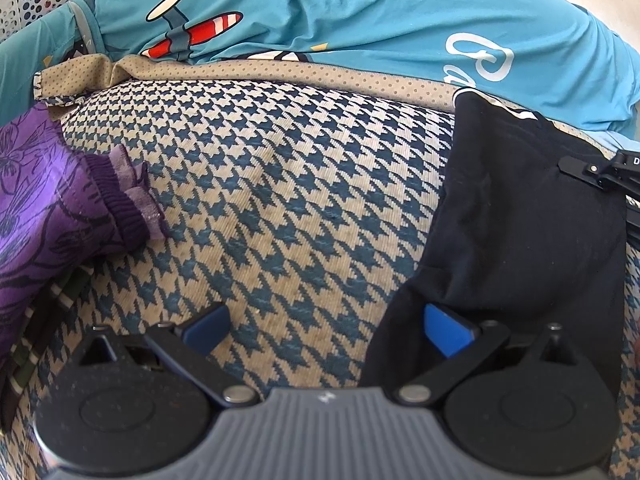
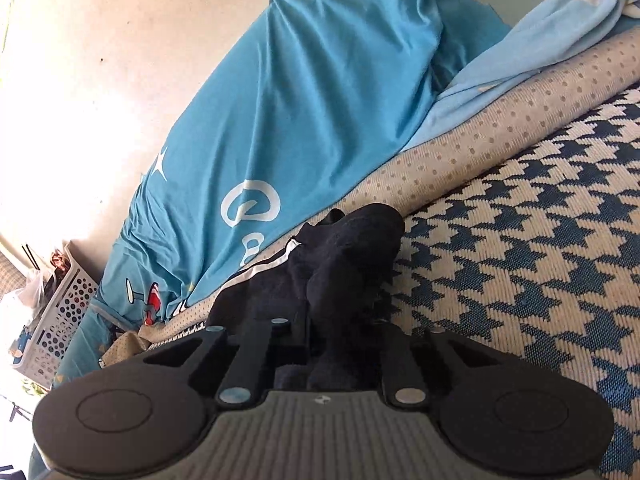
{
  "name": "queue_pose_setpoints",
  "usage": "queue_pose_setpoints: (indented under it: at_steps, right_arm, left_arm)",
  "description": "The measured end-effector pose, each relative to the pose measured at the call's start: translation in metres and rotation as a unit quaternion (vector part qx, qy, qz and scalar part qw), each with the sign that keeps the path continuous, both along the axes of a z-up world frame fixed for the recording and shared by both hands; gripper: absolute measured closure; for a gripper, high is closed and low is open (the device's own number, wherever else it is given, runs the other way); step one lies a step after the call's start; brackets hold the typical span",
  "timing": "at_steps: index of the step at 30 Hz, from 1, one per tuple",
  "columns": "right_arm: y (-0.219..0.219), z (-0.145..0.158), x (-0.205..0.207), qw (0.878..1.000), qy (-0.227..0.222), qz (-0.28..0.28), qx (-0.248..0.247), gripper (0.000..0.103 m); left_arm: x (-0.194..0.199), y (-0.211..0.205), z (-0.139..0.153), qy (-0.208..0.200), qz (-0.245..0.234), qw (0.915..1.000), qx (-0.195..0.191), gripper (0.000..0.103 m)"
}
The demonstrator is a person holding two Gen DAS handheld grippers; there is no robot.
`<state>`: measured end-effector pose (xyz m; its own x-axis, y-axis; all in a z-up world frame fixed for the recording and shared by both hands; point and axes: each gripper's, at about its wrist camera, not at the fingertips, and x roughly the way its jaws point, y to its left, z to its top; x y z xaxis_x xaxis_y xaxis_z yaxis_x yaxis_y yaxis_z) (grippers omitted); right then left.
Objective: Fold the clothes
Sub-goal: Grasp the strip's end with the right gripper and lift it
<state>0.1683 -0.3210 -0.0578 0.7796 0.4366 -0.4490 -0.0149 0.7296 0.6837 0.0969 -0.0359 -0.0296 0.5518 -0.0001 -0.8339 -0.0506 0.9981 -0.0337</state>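
Both fisheye views are bright and daylit, and straight lines bow hard toward the edges. In the right wrist view the cream plaster wall [image 2: 80,92] burns out to white glare at the left edge — light floods in from that side. The blue-and-beige houndstooth woven cover [image 1: 280,200] is crisp in weave, evenly lit, with soft shadows. The black folded garment [image 1: 520,220] loses nearly all detail — its creases sink into darkness.

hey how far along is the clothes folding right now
Nothing looks folded yet. In hand: the right gripper is shut on the black garment; the left gripper is open beside it. Left: the black piece lies rumpled, and the purple garment sits unfolded on the houndstooth cover.
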Motion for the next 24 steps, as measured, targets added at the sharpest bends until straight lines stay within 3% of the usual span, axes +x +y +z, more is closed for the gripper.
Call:
queue_pose_setpoints:
  at_steps: [6, 12, 24]
  right_arm:
    - [0.002, 0.018, -0.014, 0.999, -0.018, -0.033, -0.034, 0.092]
    - [-0.034, 0.032, -0.030, 0.994, -0.009, -0.101, -0.040, 0.093]
    - [-0.107, 0.068, -0.101, 0.962, 0.012, -0.240, -0.128, 0.093]
  left_arm:
    - [-0.002, -0.003, 0.005, 0.014, -0.014, 0.9996, -0.018, 0.000]
    - [-0.013, -0.022, 0.013, 0.010, -0.054, 0.9983, -0.017, 0.000]
    - [-0.033, -0.055, 0.032, -0.002, -0.119, 0.9929, -0.011, 0.000]
